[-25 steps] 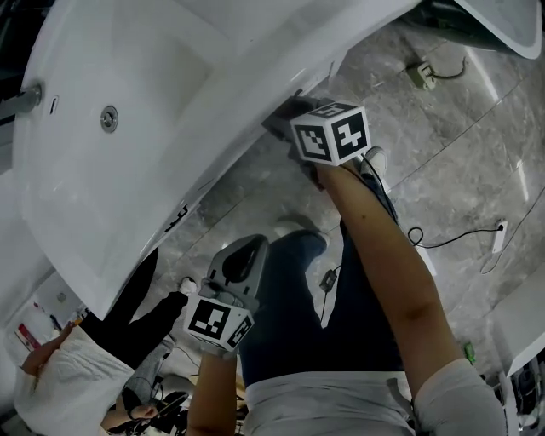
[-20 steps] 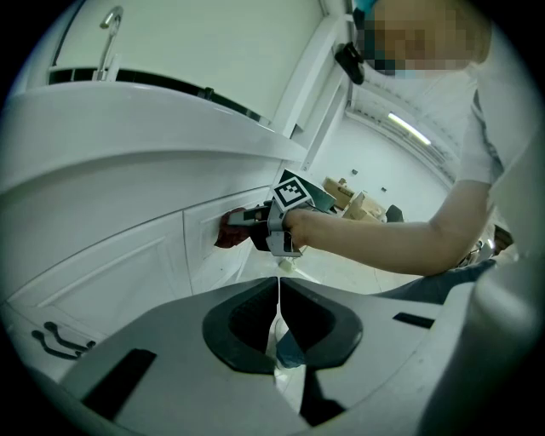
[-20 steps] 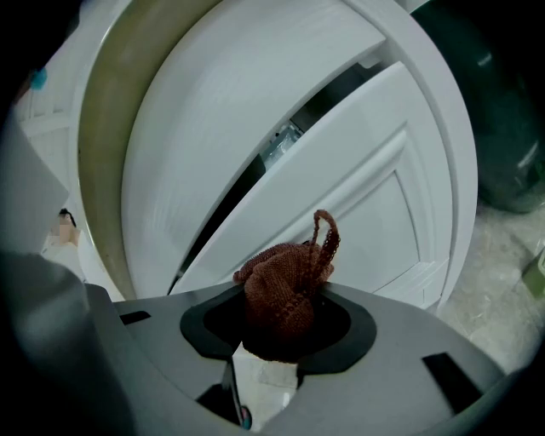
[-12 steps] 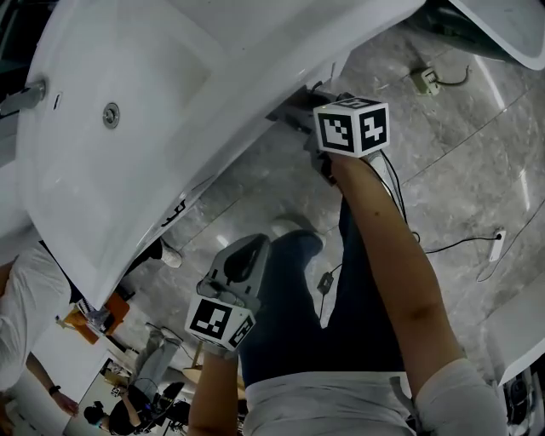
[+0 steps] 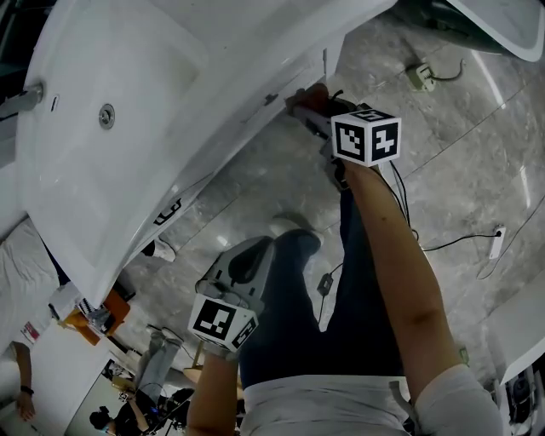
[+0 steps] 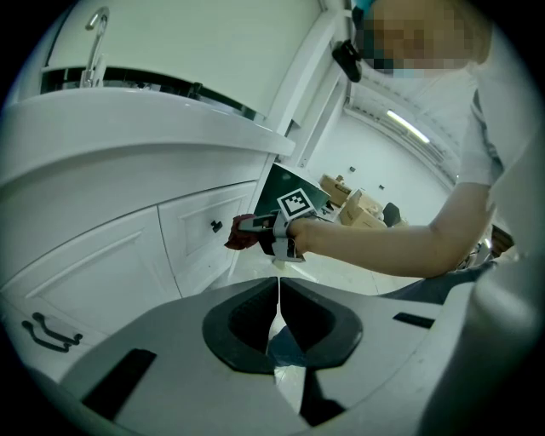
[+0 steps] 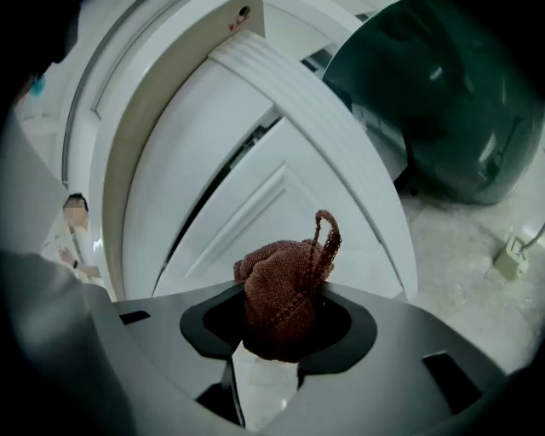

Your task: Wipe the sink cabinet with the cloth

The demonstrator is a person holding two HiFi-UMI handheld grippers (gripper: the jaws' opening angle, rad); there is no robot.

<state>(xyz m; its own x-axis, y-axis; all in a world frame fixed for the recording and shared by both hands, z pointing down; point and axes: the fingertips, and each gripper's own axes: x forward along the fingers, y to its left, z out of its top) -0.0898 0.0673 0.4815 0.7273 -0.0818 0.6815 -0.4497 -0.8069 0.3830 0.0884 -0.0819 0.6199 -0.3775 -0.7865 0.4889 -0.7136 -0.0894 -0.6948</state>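
No word, brand or number can be read anywhere. The right cube point(image 5: 366, 134), on the right claw point(image 5: 305, 104), bears black-and-white square code patterns on its faces, with no letters or digits in them. The left cube point(image 5: 220, 322), on the left claw point(image 5: 249, 252), shows one more such pattern. A small dark mark point(image 5: 168, 211) sits at the front edge of the sink point(image 5: 77, 196) — too small to tell whether it is print or a fitting. In the right gripper view, a tiny line of red print point(image 7: 234, 24) stands on the white cabinet point(image 7: 213, 170) near its top edge — illegible.
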